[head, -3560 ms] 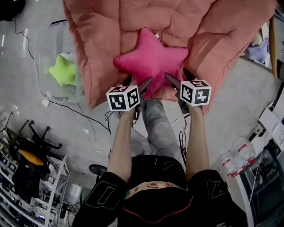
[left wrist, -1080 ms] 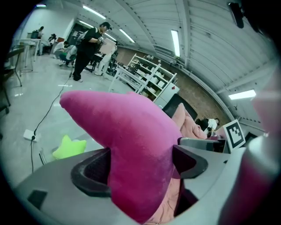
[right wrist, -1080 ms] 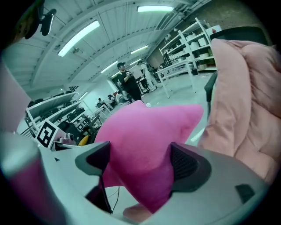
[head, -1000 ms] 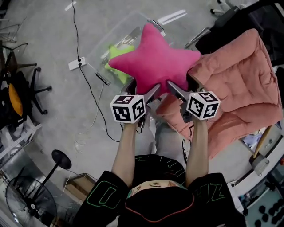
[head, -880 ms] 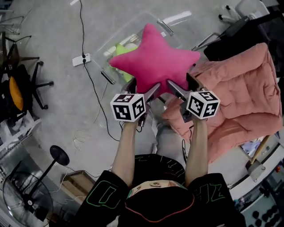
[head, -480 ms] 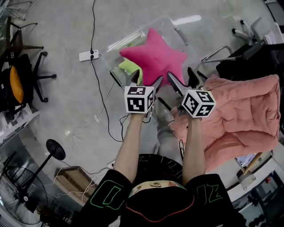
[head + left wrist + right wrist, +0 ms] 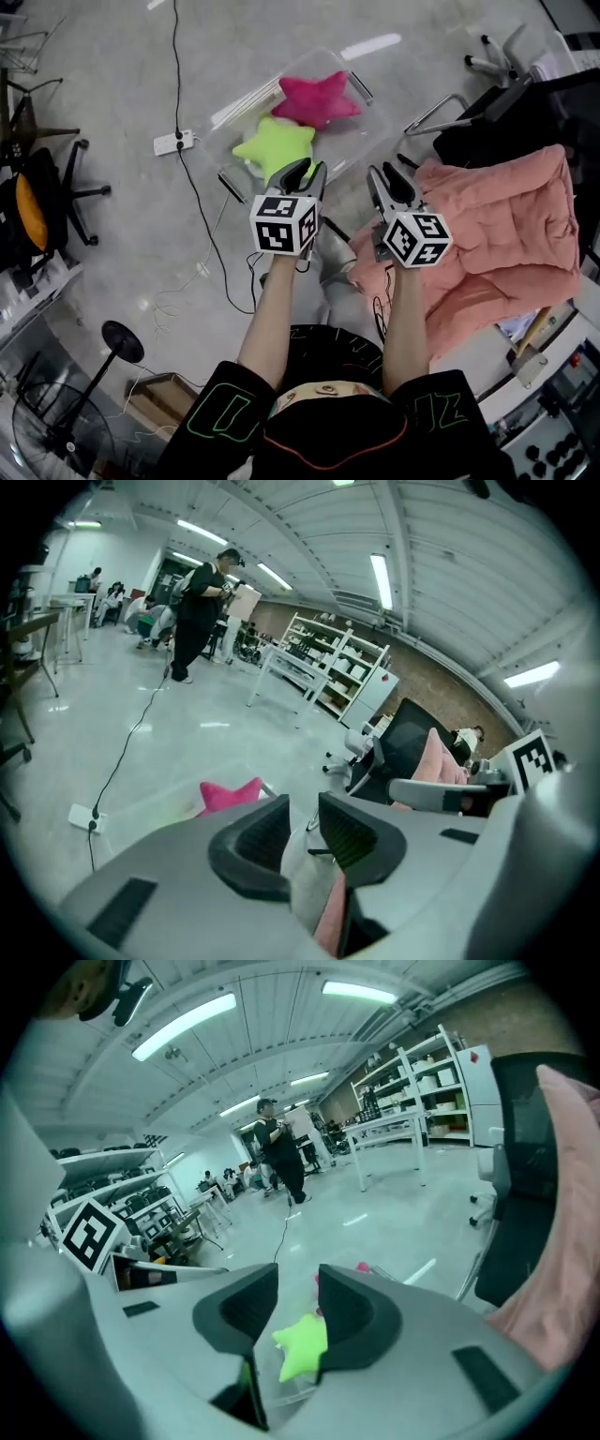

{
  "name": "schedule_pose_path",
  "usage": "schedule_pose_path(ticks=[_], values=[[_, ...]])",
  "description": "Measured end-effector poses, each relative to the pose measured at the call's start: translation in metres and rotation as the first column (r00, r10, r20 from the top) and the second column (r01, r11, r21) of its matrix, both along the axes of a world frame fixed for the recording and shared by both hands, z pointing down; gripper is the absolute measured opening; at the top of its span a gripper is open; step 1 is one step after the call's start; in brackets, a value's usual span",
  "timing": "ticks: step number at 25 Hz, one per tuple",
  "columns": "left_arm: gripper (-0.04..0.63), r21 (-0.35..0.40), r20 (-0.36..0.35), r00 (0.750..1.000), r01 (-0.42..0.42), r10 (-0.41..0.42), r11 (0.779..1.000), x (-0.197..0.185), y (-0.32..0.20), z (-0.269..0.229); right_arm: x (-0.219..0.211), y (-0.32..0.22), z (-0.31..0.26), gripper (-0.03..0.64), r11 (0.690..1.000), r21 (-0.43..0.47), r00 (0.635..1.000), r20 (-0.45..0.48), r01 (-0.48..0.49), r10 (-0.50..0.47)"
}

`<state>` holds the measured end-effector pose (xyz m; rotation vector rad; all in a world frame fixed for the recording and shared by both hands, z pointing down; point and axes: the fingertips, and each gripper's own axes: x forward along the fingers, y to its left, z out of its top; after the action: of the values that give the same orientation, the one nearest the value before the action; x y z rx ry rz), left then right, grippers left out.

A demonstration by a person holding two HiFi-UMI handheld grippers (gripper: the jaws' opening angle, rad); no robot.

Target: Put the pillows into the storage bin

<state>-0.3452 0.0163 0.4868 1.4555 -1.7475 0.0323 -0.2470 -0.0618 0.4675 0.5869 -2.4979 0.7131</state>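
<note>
The pink star pillow (image 7: 319, 97) lies inside the clear storage bin (image 7: 364, 133), at its far end, ahead of and below both tongs. The green star pillow (image 7: 274, 145) lies beside it at the near end, just beyond the tips of the left gripper (image 7: 307, 169). The bin's long axis slants from near-left to far-right, so the green pillow is closer to our left hand, while the pink one sits about midway ahead of the two tongs.

Both tongs are empty. The left gripper's jaws are closing on nothing, with a narrow gap between them, and so are those of the right gripper (image 7: 388, 182) (the green shape between its jaws is only the pillow far beneath).

We see no pillow outside the bin. The pink quilt (image 7: 497, 234) to the right of the right gripper looks bare, so we judge the coming move a withdrawal.
</note>
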Motion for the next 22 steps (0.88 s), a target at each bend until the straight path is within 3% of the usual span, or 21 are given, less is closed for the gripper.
schedule_pose_path(ticks=[4,6,10,17,22], values=[[-0.008,0.047,0.092,0.992,-0.091,0.087,0.995,0.029,-0.033,-0.039,0.042,-0.02,-0.032,0.045,0.994,0.044,0.994,0.031,-0.105,0.103],[-0.008,0.075,0.145,0.978,-0.165,0.153,0.984,0.052,-0.05,-0.059,0.07,-0.032,-0.052,0.009,0.981,0.068,0.982,0.064,-0.183,0.178],[-0.006,0.132,0.206,0.943,-0.29,0.261,0.948,0.11,-0.073,-0.097,0.132,-0.049,-0.094,0.003,0.948,0.104,0.948,0.14,-0.299,0.284],[-0.006,0.215,0.263,0.88,-0.454,0.397,0.864,0.228,-0.11,-0.158,0.258,-0.065,-0.158,0.003,0.839,0.22,0.867,0.164,-0.497,0.47],[-0.006,0.296,0.305,0.822,-0.561,0.481,0.773,0.316,-0.123,-0.201,0.353,-0.056,-0.192,0.003,0.742,0.324,0.807,0.163,-0.588,0.568]])
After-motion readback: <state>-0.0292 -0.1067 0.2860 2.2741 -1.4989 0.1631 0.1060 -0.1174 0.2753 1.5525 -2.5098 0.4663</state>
